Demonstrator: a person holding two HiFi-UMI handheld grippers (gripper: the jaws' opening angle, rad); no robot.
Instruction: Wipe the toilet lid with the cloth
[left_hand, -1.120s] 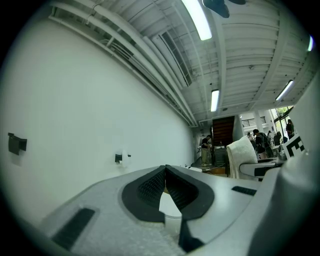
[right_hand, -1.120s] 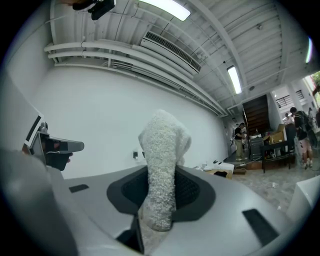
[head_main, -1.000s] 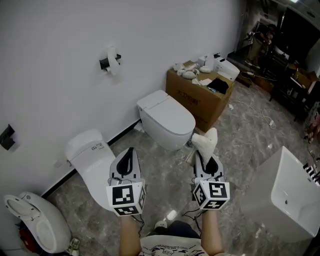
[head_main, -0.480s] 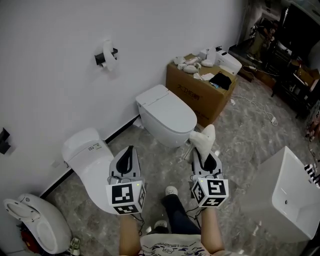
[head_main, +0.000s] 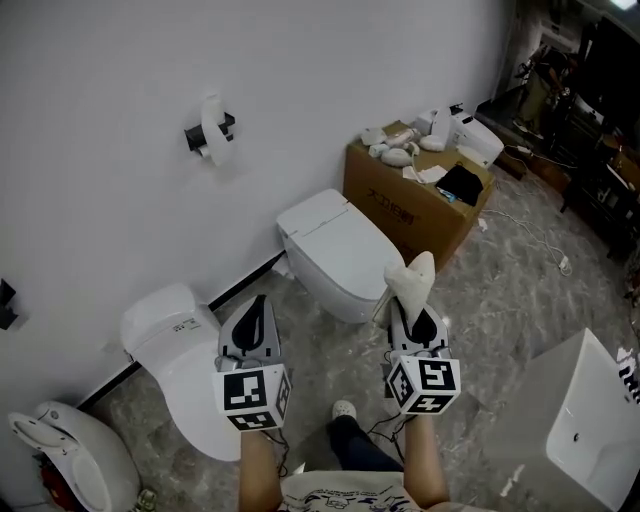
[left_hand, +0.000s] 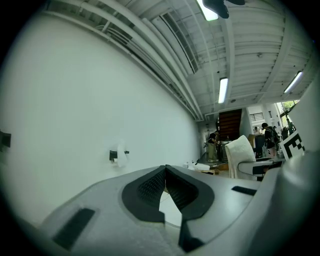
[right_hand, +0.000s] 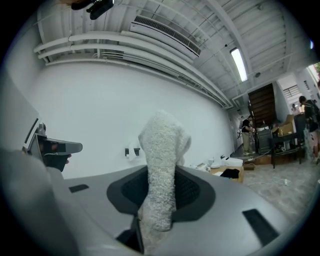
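A white toilet with its lid (head_main: 338, 236) down stands against the wall, ahead of both grippers. My right gripper (head_main: 414, 312) is shut on a white terry cloth (head_main: 412, 281) that sticks up and forward from its jaws; the cloth (right_hand: 160, 170) fills the middle of the right gripper view. My left gripper (head_main: 256, 316) is shut with nothing in it, its pads (left_hand: 150, 187) pressed together. Both grippers hang in the air short of the toilet, a little above floor level in the head view.
A second white toilet (head_main: 185, 350) stands left of the left gripper, a third fixture (head_main: 60, 455) at the bottom left. A cardboard box (head_main: 415, 208) with small items sits right of the lidded toilet. A white basin (head_main: 590, 425) is at the right. A paper holder (head_main: 208, 128) hangs on the wall.
The view has shifted: the lidded toilet and box now sit slightly further right and higher. Both grippers keep their place in the view, the cloth still held.
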